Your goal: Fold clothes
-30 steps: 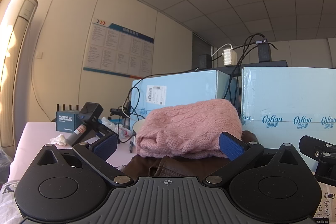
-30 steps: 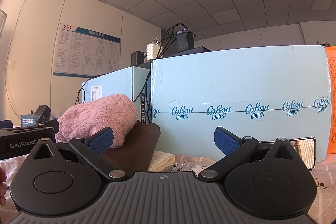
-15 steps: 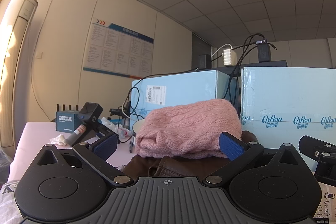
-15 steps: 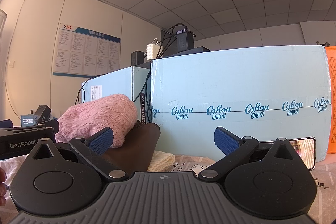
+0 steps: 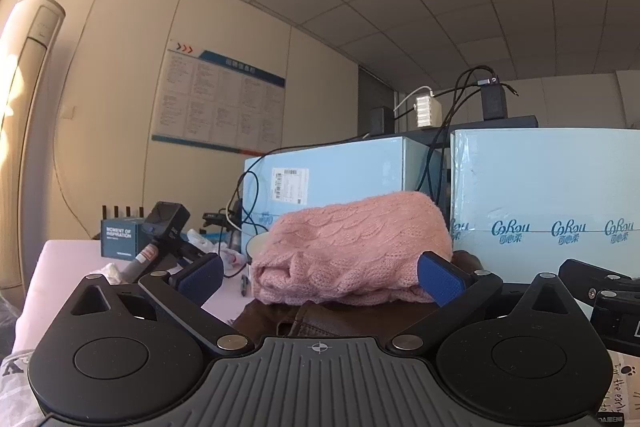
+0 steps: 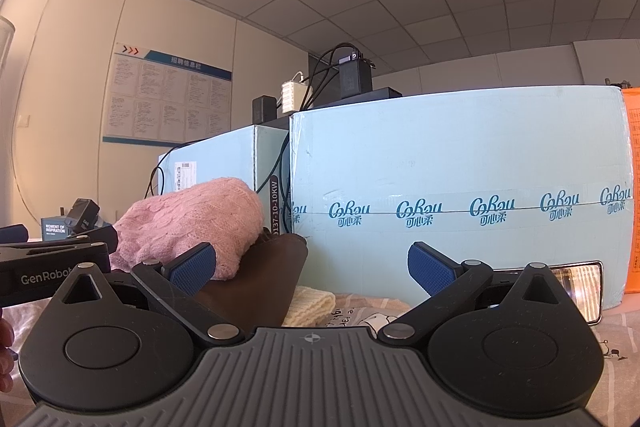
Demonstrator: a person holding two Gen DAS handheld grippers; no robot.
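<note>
While both grippers gape empty, the pink sweater (image 5: pixel 352 247) lies just ahead.

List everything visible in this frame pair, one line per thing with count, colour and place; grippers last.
pink knit sweater: 1, pink, folded, on top of the brown garment
brown garment: 1, dark brown, under the sweater
cream knit item: 1, cream, on the printed cloth beside the brown garment
printed cloth: 1, pale with drawings, covering the surface
cartons: 2, light blue, behind the clothes
mirror: 1, silver-framed, at the right carton's base
chargers and cables: several, black and white, atop the cartons
notice board: 1, white and blue, wall
left gripper: 1, black with blue pads, open
right gripper: 1, same colours, open
</note>
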